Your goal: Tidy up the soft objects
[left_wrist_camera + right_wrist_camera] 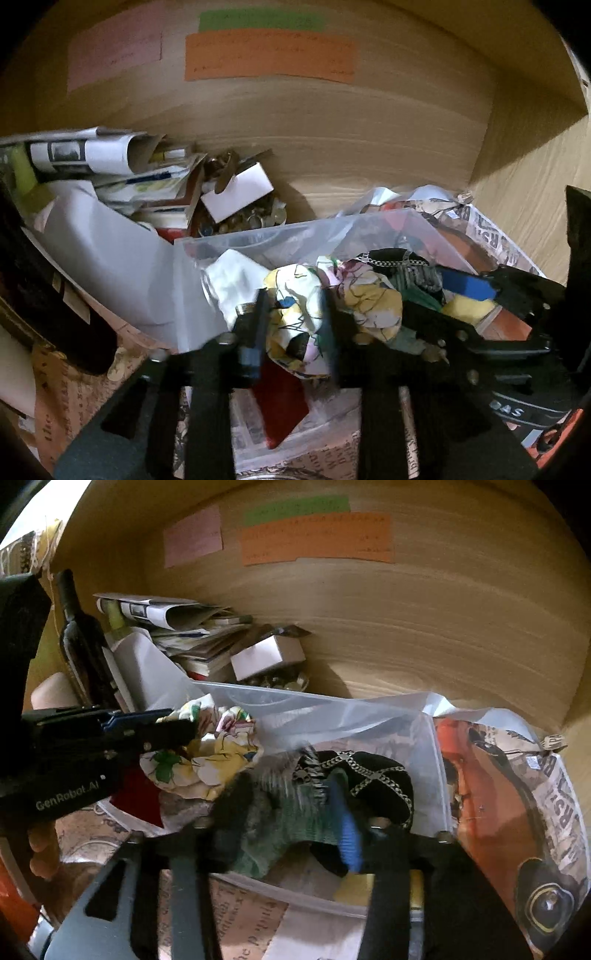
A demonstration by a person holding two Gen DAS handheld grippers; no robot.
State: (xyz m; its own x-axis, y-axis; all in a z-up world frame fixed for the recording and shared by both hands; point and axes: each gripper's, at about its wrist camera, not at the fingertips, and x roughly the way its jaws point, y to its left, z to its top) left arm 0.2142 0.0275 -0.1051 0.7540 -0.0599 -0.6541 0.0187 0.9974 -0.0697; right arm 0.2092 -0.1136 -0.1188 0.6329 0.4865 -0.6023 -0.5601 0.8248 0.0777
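Observation:
A clear plastic bin (258, 240) (436, 760) holds soft things. My left gripper (291, 332) is shut on a floral yellow-and-white cloth (295, 314) over the bin; the cloth (214, 753) and the left gripper (177, 727) also show in the right wrist view. My right gripper (291, 823) is shut on a green knitted cloth (291, 819) inside the bin, next to a black item with a silver chain (373, 779). The right gripper (476, 291) shows at the right of the left wrist view, beside the black chain item (399, 258).
A wooden back wall carries an orange label (269, 55), a green one (258, 20) and a pink one (114, 55). Stacked papers and books (122, 170), a small white box (240, 190) and a dark bottle (81, 642) stand left. Newspaper (517, 797) lines the shelf.

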